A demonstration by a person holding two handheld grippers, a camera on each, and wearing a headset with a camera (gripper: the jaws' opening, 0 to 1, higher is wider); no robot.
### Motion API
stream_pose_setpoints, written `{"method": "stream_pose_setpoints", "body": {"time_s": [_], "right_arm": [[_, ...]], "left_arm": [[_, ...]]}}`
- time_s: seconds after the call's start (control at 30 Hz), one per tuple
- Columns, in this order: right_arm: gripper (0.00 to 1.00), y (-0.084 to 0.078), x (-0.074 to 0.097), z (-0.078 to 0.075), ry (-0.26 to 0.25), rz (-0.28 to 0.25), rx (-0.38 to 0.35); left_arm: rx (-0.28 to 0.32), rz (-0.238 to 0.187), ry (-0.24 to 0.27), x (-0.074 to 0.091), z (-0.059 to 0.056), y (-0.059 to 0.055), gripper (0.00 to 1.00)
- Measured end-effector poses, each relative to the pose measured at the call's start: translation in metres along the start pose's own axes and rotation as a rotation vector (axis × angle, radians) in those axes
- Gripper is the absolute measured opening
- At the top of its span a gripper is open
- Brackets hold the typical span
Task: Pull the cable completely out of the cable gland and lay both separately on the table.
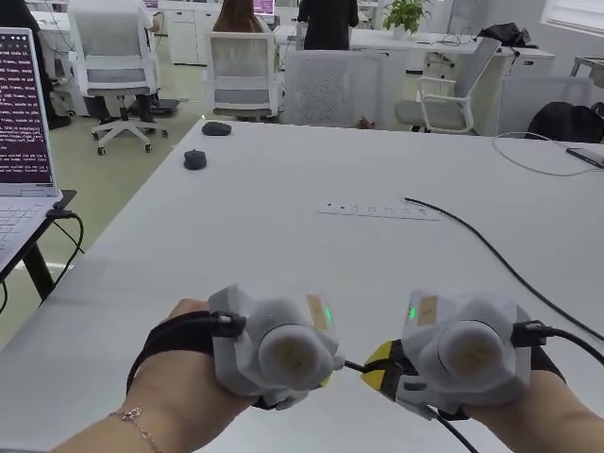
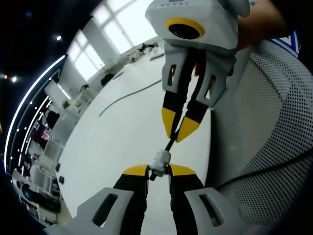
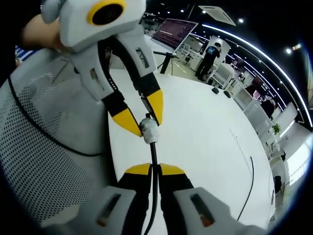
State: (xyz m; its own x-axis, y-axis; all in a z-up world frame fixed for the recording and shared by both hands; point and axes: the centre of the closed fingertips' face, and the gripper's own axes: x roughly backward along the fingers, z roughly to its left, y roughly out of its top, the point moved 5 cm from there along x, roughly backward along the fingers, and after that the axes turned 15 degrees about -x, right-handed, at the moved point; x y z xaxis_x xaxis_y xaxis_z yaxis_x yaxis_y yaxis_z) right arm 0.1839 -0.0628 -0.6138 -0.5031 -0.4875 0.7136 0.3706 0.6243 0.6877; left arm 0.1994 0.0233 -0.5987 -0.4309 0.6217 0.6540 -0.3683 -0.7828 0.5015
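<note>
Where the white worktop (image 1: pixel 283 245) comes to its near edge, two hand-held grippers face each other tip to tip, each held in one hand. The left hand-held gripper (image 2: pixel 159 170) has its yellow-tipped jaws clamped on the one small white plastic cable gland (image 2: pixel 159 160). The right hand-held gripper (image 3: pixel 155 169) has its jaws pinched tight on the one thin black cable (image 3: pixel 154 152), just beside the gland. The cable is still seated in the gland, and both are held up between the grippers rather than lying on the worktop.

Cable and gland share one long axis, which runs left to right across the person, roughly along the near edge. The gland's cable end points at the right hand-held gripper, and the cable passes on between that gripper's jaws towards the hand.

Farther back, towards the right edge, lies one flat white power strip (image 1: pixel 377 209). A second black cable (image 1: pixel 491 250) runs from beside it to the right edge. Near the far left corner sit two small dark things: a mouse (image 1: pixel 216 128) and a round puck (image 1: pixel 194 159). One open laptop (image 1: pixel 24 113) stands beyond the left edge.
</note>
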Motion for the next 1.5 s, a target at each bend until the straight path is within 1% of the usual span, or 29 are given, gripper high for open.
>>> {"method": "stream_pose_setpoints", "body": {"time_s": [0.13, 0.17, 0.27, 0.37, 0.43, 0.5, 0.53, 0.57, 0.6, 0.63, 0.67, 0.7, 0.73, 0.77, 0.83, 0.87, 0.93, 0.97, 1.07, 1.1, 1.17, 1.2, 1.27, 1.3, 1.33, 1.4, 1.43, 1.47, 1.5], "right_arm": [[0.04, -0.005, 0.0, -0.004, -0.019, 0.025, -0.018], [0.04, -0.007, 0.0, -0.006, -0.028, 0.04, -0.023], [0.04, -0.01, 0.0, -0.008, -0.038, 0.052, -0.037], [0.04, -0.015, 0.0, -0.012, -0.056, 0.083, -0.05], [0.04, -0.017, 0.001, -0.014, -0.063, 0.09, -0.068], [0.04, -0.023, 0.004, -0.023, -0.122, 0.122, -0.091], [0.03, -0.026, 0.008, -0.033, -0.178, 0.132, -0.129], [0.03, -0.028, 0.009, -0.036, -0.176, 0.124, -0.173], [0.03, -0.026, 0.01, -0.04, -0.174, 0.09, -0.232], [0.03, -0.026, 0.014, -0.045, -0.194, 0.088, -0.27], [0.03, -0.024, 0.016, -0.052, -0.208, 0.076, -0.258], [0.03, -0.02, 0.018, -0.055, -0.207, 0.06, -0.259], [0.03, -0.014, 0.019, -0.058, -0.213, 0.029, -0.283], [0.03, -0.005, 0.022, -0.065, -0.222, -0.012, -0.281], [0.03, 0.007, 0.026, -0.08, -0.247, -0.032, -0.262], [0.03, 0.01, 0.027, -0.083, -0.251, -0.039, -0.258], [0.03, 0.025, 0.028, -0.099, -0.253, -0.086, -0.266], [0.04, 0.035, 0.027, -0.109, -0.244, -0.118, -0.289], [0.04, 0.049, 0.021, -0.131, -0.223, -0.168, -0.347], [0.04, 0.058, 0.016, -0.145, -0.203, -0.201, -0.408], [0.04, 0.068, 0.011, -0.163, -0.198, -0.244, -0.465], [0.03, 0.073, 0.009, -0.172, -0.192, -0.254, -0.501], [0.04, 0.093, 0.006, -0.201, -0.21, -0.338, -0.562], [0.04, 0.098, 0.005, -0.21, -0.222, -0.353, -0.562], [0.04, 0.102, 0.004, -0.223, -0.252, -0.368, -0.571], [0.04, 0.106, 0.004, -0.238, -0.277, -0.389, -0.57], [0.05, 0.106, 0.004, -0.248, -0.311, -0.384, -0.555], [0.07, 0.106, 0.003, -0.252, -0.315, -0.379, -0.552], [0.14, 0.105, 0.002, -0.257, -0.313, -0.362, -0.563]], "left_arm": [[0.006, 0.011, 0.011, 0.001, 0.002, -0.002, 0.16], [0.007, 0.014, 0.014, 0.001, 0.002, -0.003, 0.16], [0.018, 0.011, 0.018, 0.001, 0.003, -0.003, 0.16], [0.01, 0.013, 0.02, 0.001, 0.003, -0.002, 0.16], [0.013, 0.017, 0.03, 0.002, 0.005, -0.003, 0.16], [0.02, 0.021, 0.036, 0.002, 0.007, -0.005, 0.16], [0.027, 0.022, 0.031, 0.002, 0.007, -0.006, 0.16], [0.029, 0.022, 0.031, 0.002, 0.007, -0.006, 0.16], [0.025, 0.025, 0.03, 0.003, 0.007, -0.006, 0.16], [0.024, 0.023, 0.029, 0.003, 0.007, -0.006, 0.17], [0.023, 0.021, 0.024, 0.002, 0.006, -0.006, 0.17], [0.019, 0.022, 0.021, 0.001, 0.006, -0.006, 0.17], [0.017, 0.025, 0.022, 0.001, 0.007, -0.007, 0.17], [0.018, 0.026, 0.023, 0.001, 0.008, -0.007, 0.17], [0.036, 0.023, 0.021, 0.001, 0.009, -0.009, 0.17], [0.034, 0.025, 0.02, 0.001, 0.008, -0.009, 0.17], [0.031, 0.027, 0.016, 0.001, 0.007, -0.009, 0.17], [0.03, 0.026, 0.013, 0.0, 0.007, -0.009, 0.17], [0.03, 0.01, 0.011, 0.0, 0.007, -0.007, 0.17], [0.03, 0.014, 0.009, 0.0, 0.007, -0.008, 0.17], [0.031, 0.02, -0.001, -0.002, 0.005, -0.009, 0.17], [0.029, 0.023, -0.005, -0.002, 0.004, -0.01, 0.17], [0.027, 0.024, -0.005, -0.002, 0.004, -0.01, 0.17], [0.026, 0.024, -0.004, -0.002, 0.004, -0.009, 0.17], [0.027, 0.028, -0.003, -0.002, 0.004, -0.01, 0.17], [0.033, 0.034, -0.004, -0.002, 0.004, -0.011, 0.17], [0.034, 0.035, -0.004, -0.002, 0.004, -0.012, 0.17], [0.038, 0.038, -0.003, -0.002, 0.004, -0.013, 0.17], [0.039, 0.04, -0.001, -0.002, 0.005, -0.014, 0.17]]}}
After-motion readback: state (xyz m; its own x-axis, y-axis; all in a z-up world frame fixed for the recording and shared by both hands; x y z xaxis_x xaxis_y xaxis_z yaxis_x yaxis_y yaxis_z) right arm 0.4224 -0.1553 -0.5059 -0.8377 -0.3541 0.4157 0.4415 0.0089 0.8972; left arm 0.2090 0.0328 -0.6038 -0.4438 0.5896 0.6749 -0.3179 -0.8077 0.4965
